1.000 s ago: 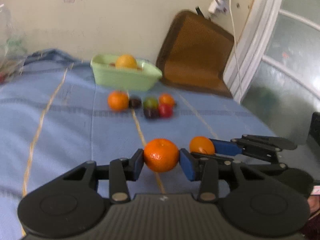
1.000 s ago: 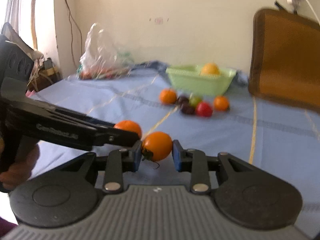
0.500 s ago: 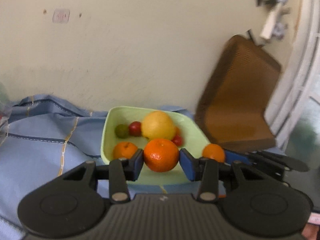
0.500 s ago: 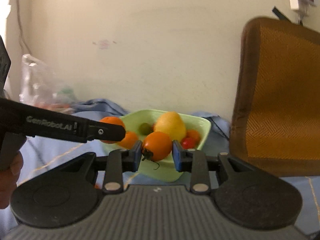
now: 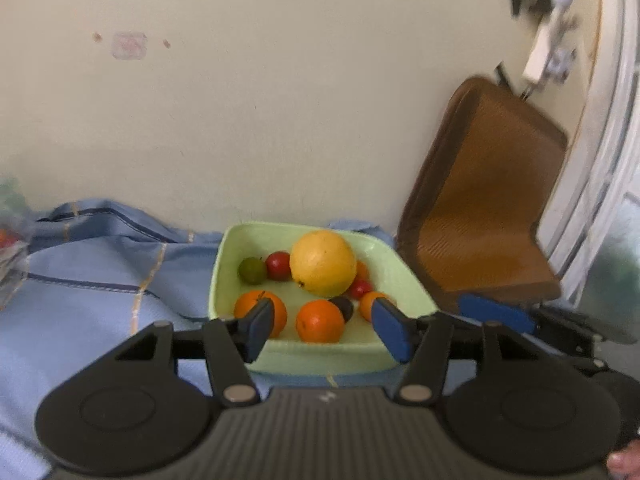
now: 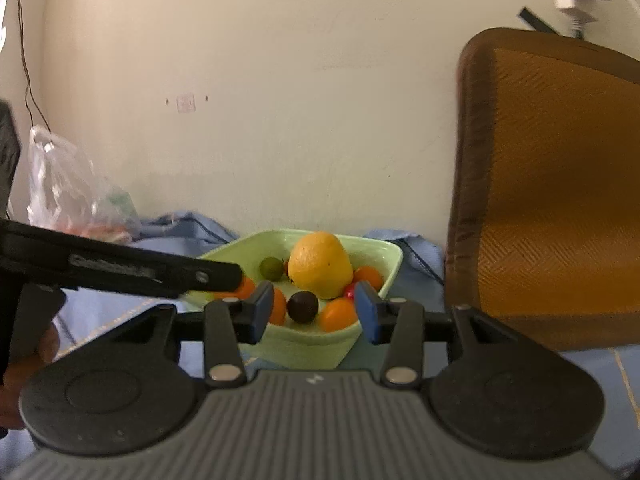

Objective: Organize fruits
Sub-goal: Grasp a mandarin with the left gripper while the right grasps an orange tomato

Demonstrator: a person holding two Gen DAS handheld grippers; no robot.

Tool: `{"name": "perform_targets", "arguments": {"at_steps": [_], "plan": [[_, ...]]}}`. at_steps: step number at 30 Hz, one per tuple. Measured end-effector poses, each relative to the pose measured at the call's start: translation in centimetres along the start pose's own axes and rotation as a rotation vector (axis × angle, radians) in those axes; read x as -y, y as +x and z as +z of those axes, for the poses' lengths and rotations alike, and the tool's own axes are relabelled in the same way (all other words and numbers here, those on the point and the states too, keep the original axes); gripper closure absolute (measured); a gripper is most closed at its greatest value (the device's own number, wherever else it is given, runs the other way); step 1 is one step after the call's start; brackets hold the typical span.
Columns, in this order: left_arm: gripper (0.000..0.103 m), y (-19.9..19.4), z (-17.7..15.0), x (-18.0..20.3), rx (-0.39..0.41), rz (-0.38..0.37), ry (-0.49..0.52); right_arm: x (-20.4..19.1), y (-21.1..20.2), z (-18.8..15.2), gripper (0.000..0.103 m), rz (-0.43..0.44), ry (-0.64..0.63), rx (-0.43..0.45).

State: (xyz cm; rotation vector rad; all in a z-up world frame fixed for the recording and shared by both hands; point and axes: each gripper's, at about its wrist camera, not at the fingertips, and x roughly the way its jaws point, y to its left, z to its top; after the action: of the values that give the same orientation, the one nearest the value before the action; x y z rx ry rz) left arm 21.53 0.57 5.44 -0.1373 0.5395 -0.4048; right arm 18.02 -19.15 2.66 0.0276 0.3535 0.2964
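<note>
A pale green bowl [image 5: 312, 354] stands on the blue cloth by the wall and holds a big yellow fruit [image 5: 323, 263], a lime [image 5: 252, 270], red fruits, a dark plum [image 5: 344, 307] and several oranges. My left gripper [image 5: 324, 328] hovers over the bowl's near rim with its jaws opening. An orange [image 5: 320, 320] lies in the bowl between the pads, touching neither. In the right wrist view my right gripper [image 6: 313, 312] is over the same bowl [image 6: 304, 344], jaws opening, with a small orange fruit [image 6: 338, 314] lying below beside the plum [image 6: 303, 307].
A brown chair back [image 6: 552, 200] leans against the wall just right of the bowl. A clear plastic bag [image 6: 72, 200] sits at the far left. The left gripper's finger [image 6: 160, 272] crosses the right view, with a person's hand [image 6: 24, 360] on its handle.
Both grippers came forward to the bowl carrying fruit. Since half a second ago both have let go, and the orange and the small orange fruit now lie in the bowl.
</note>
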Motion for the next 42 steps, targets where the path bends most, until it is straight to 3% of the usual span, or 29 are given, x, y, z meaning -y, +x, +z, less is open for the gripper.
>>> {"name": "perform_targets", "arguments": {"at_steps": [6,14,25,32,42], "plan": [[0.048,-5.6,-3.6,-1.3,0.028,-0.028,-0.064,0.8,-5.5,-2.6,0.056,0.019,0.116,-0.022],[0.048,-8.4,-8.7,-1.0,-0.025,-0.026,-0.063,-0.6,-10.5,-6.3,0.062,0.05,0.18,-0.091],[0.046,-6.1,-7.3,-1.2,-0.064,-0.023,-0.048,-1.0,-8.6,-5.5,0.065,0.041,0.081,-0.108],[0.045,-4.0,-7.1,-0.8,-0.079,-0.039,-0.034,2.5,-4.9,-4.2,0.064,0.033,0.172,-0.138],[0.045,-1.9,-7.6,-1.0,-0.107,-0.056,-0.039,2.1,-2.4,-4.2,0.064,0.073,0.143,-0.181]]}}
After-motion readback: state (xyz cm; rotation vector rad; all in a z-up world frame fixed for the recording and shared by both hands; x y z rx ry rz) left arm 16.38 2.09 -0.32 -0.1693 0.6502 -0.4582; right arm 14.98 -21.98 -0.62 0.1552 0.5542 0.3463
